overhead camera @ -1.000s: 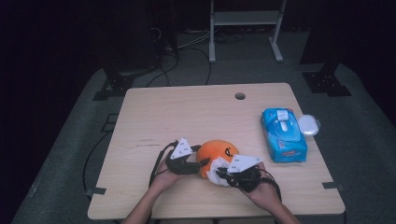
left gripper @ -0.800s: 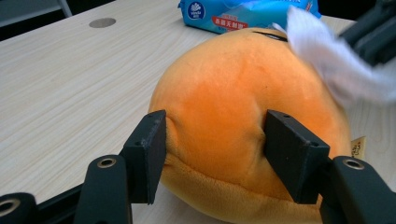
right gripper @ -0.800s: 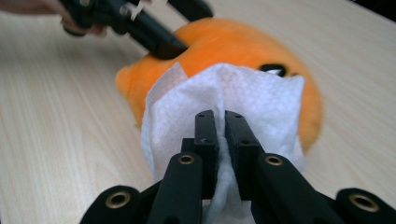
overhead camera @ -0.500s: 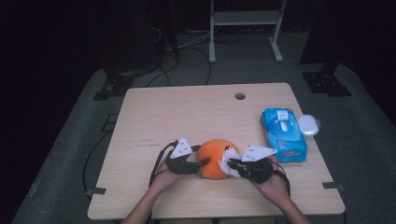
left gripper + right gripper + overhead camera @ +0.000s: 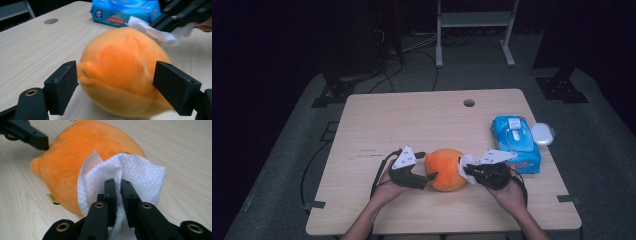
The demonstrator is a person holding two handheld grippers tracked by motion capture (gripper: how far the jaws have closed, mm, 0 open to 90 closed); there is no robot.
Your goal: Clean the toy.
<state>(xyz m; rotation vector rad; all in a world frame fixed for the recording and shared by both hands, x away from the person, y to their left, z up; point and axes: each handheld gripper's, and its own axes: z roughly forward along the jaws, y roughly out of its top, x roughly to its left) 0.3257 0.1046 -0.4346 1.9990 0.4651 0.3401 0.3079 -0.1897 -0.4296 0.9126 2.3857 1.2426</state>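
Near the worktop's front edge lies the orange plush toy (image 5: 446, 169). The left gripper (image 5: 428, 177) has just been opening, jaws spread around it. The right gripper (image 5: 468, 172) pinches a white wipe (image 5: 130, 173) against it.

Orange toy (image 5: 122, 75): plush cloth, fuzzy, matt. Wipe (image 5: 135, 173): white non-woven fabric w/ fine embossed dimple texture, matt. Worktop (image 5: 412, 120): pale wood-grain laminate, smooth, slight sheen. Left tongs (image 5: 116, 87) & right tongs (image 5: 118, 185): black matt plastic, brass-look rivets. Wipes pack (image 5: 516, 142): glossy blue plastic film. Floor (image 5: 292, 165): grey carpet, rough.
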